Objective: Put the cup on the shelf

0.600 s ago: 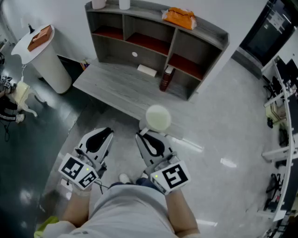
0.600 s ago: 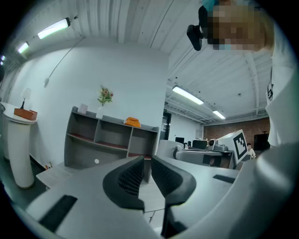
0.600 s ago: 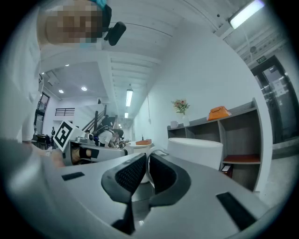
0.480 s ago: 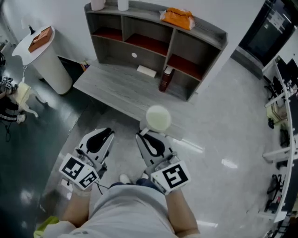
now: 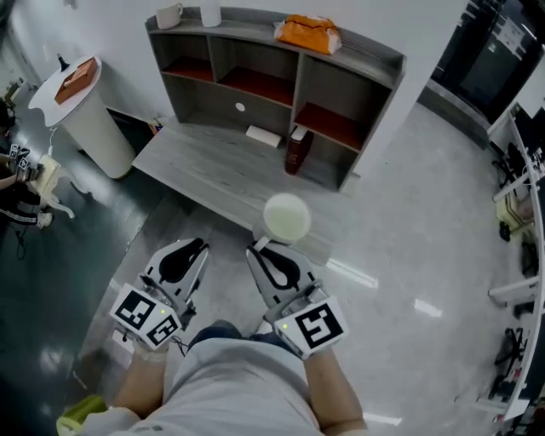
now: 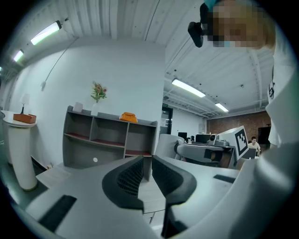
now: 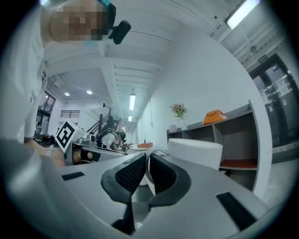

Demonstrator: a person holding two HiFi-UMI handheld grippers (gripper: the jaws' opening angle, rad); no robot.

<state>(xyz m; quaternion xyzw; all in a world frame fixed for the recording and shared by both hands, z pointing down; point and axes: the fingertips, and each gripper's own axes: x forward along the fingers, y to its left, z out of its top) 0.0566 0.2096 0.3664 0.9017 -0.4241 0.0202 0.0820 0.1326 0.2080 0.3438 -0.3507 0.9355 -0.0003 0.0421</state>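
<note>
The right gripper (image 5: 261,249) is clamping the thin loop handle of a white round ceramic cup (image 5: 287,218). In the right gripper view its jaws are pressing together on that handle, and the cup's body is sitting just to the right of them. The cup is hanging upright, mouth up, just beyond the gripper's tips. In the head view it is showing over the near edge of the grey wood-grain desk (image 5: 213,170).

The grey open shelf unit with red-lined compartments (image 5: 368,53) is standing on the far side of that desk, well apart from the cup.

The left gripper (image 5: 192,249) is hovering just left of the right one, on the near side of the desk. Its jaws are drawn together with nothing between them.

A crumpled orange bag (image 5: 306,32), a white handled mug (image 5: 169,14) and a white vessel (image 5: 210,14) are sitting on the shelf's top board. A dark brown bottle (image 5: 294,152) is standing on the desk before the right compartment, with a small flat white box (image 5: 263,136) just left of it.
</note>
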